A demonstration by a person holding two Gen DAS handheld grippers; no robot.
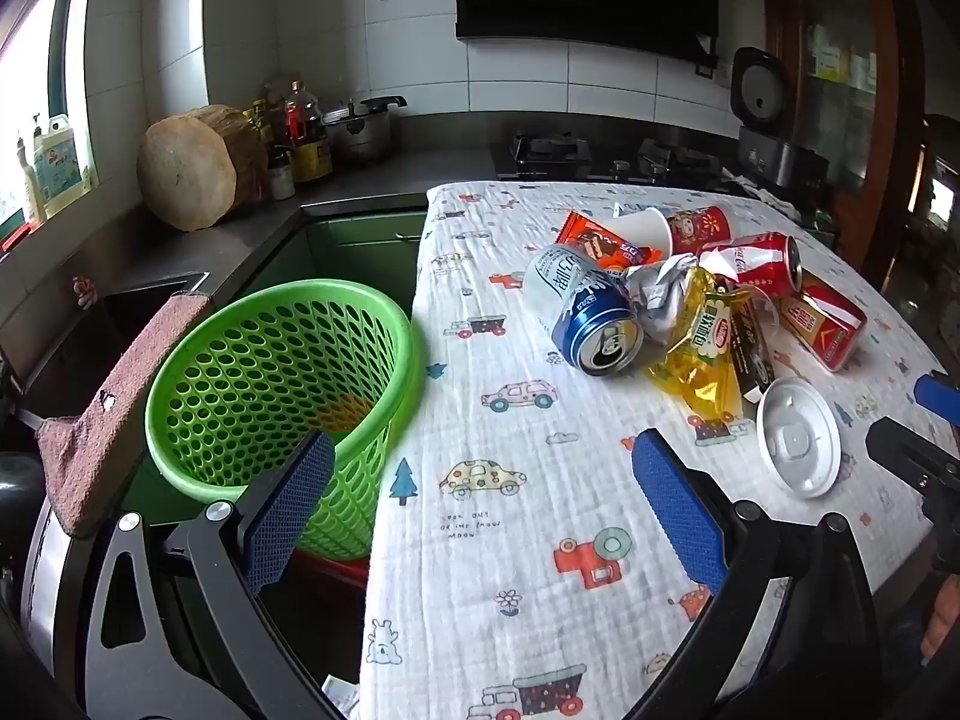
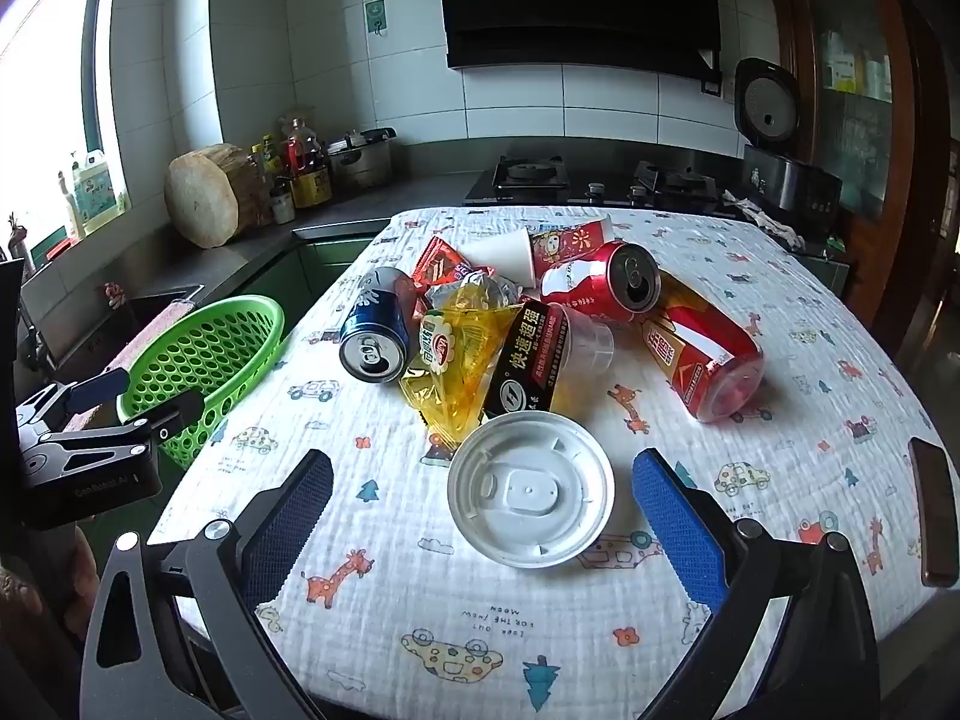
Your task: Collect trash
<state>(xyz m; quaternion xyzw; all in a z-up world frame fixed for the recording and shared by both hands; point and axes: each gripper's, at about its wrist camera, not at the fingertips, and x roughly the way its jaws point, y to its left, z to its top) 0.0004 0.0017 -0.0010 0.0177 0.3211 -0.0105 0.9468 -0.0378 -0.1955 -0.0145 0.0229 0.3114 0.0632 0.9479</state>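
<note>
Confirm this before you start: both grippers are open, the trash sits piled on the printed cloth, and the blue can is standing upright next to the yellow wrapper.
One detail is wrong: the blue can lies on its side, its opened top facing the camera, as the right wrist view shows. The rest holds: the left gripper and right gripper are both open, and the trash is piled on the printed cloth, with the can beside the yellow wrapper.

Black packet [image 2: 528, 354]: "快速超强". Tablecloth [image 1: 480, 540]: "LOOK OUT FOR THE SNOW MOON".
</note>
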